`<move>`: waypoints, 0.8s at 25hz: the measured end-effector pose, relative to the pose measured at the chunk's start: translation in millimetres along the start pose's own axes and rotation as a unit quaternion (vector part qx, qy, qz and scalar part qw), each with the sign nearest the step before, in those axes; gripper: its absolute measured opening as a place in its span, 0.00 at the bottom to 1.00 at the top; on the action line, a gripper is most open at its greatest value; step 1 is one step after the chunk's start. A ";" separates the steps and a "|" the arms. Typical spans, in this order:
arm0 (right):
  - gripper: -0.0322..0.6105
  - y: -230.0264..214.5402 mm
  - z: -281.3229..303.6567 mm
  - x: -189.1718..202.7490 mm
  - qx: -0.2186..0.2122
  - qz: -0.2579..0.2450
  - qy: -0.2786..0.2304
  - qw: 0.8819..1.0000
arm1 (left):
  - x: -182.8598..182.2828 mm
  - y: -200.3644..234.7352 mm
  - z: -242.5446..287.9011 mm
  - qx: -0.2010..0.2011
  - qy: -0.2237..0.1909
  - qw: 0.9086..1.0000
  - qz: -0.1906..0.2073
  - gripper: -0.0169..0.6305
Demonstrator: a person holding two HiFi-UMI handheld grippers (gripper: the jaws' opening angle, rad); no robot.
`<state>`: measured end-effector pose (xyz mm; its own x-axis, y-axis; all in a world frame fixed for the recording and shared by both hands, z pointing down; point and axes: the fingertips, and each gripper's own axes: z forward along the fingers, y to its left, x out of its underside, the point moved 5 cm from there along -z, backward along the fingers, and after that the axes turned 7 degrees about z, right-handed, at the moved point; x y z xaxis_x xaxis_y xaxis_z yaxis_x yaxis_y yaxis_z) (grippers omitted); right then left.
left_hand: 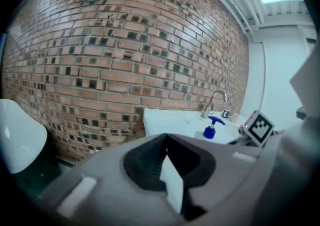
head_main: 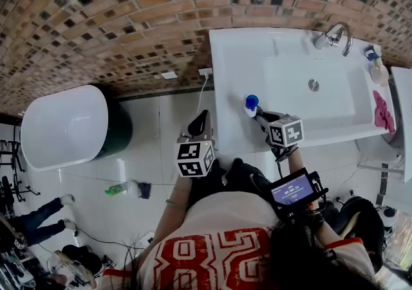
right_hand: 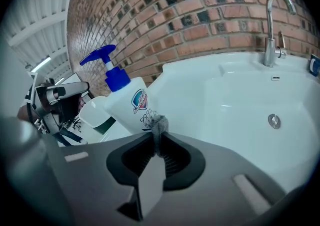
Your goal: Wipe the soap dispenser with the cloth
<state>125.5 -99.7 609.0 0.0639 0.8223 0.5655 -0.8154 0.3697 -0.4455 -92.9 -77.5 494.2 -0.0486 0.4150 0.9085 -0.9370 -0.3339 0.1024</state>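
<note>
White sink counter [head_main: 225,57] filled the upper right of the head view, with the soap dispenser [head_main: 251,105] standing near its front left edge. The right gripper [head_main: 259,114] reached to the bottle's base, the left gripper [head_main: 202,117] hung off the counter at centre frame, and a pink cloth [head_main: 382,112] lay at the far right, well apart. In the left gripper view, the jaws met with nothing between them, and the dispenser showed small at right of centre. In the right gripper view, the jaws were clamped on a wad of grey cloth [right_hand: 157,124] that touched the bottle's label at centre left. Wiping looked to be just under way on the lower front; the pump head and the other sides seemed left to do.
</note>
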 end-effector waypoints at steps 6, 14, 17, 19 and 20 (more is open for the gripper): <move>0.12 3.1 -24.5 -40.5 -0.002 -0.025 -0.064 0.998 | 0.1 2.1 -0.3 -0.004 -0.003 1.000 -0.002 0.03; 0.12 25.7 -38.7 -87.4 -0.065 -0.089 -0.130 0.985 | -1.1 5.2 -1.4 -0.013 -0.008 1.000 -0.005 0.03; 0.12 19.7 -28.4 -81.1 -0.067 -0.081 -0.112 0.988 | -1.4 7.5 -3.0 -0.018 -0.009 1.000 -0.007 0.03; 0.12 14.6 -21.6 -74.1 -0.070 -0.069 -0.100 0.990 | -1.0 10.2 -4.8 -0.023 -0.009 1.000 -0.009 0.03; 0.12 12.4 -18.5 -71.2 -0.070 -0.063 -0.096 0.991 | -0.8 11.9 -5.6 -0.026 -0.009 1.000 -0.010 0.03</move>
<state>121.5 -145.6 550.4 0.0388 0.6725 0.7391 -0.7185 0.5328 -0.4471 -106.0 -77.1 492.4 -0.0242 0.4058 0.9137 -0.9544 -0.2813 0.0996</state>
